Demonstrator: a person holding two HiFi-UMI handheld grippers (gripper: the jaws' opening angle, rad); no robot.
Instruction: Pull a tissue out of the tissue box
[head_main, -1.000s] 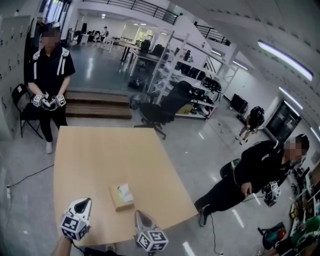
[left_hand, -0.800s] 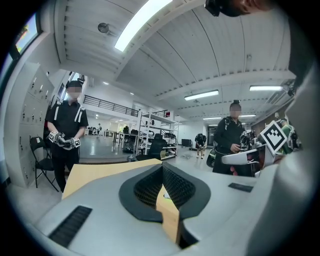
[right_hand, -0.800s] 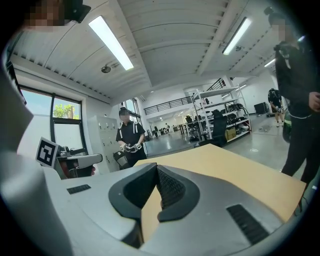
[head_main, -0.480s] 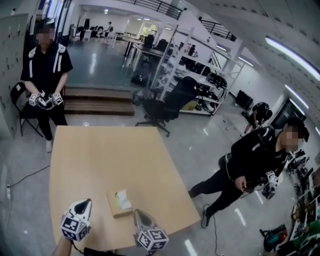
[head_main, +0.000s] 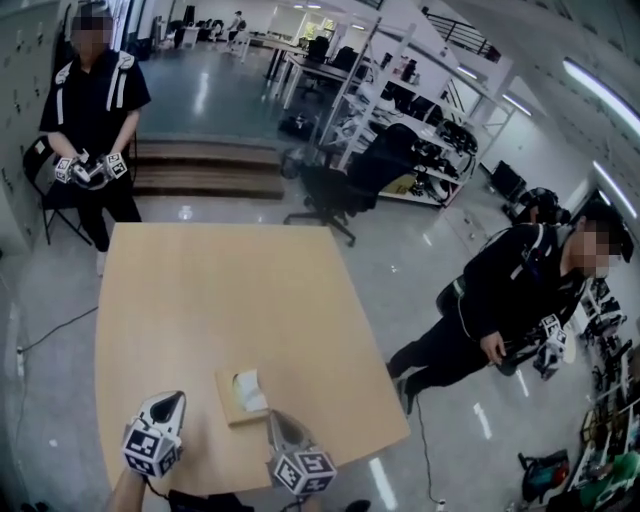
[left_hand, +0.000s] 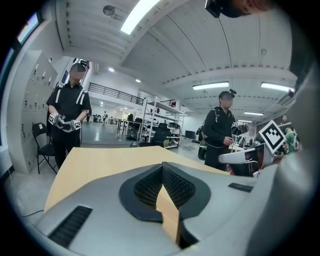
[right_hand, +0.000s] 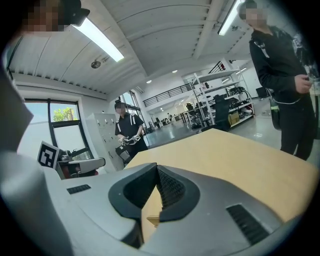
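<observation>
Here the box (head_main: 231, 409) lies flat on the table (head_main: 200, 300), close to the near edge, its top facing up. In the slot on its top sits a white tissue (head_main: 250, 389), bunched and only a little proud of the card; nothing has hold of it.

The left gripper (head_main: 177, 398) hangs over the table to the box's left, clear of it, tip pointing away from the wearer. Its own view shows the two dark pads meeting at their tips, with only bare tabletop in the wedge below them, so it grips nothing.

The right gripper (head_main: 273, 417) has its tip just beside the box's near right corner; contact cannot be judged. Its jaws are likewise pressed together at the tips and carry nothing.

One person (head_main: 95, 110) stands at the table's far end, another (head_main: 510, 300) off its right side.
</observation>
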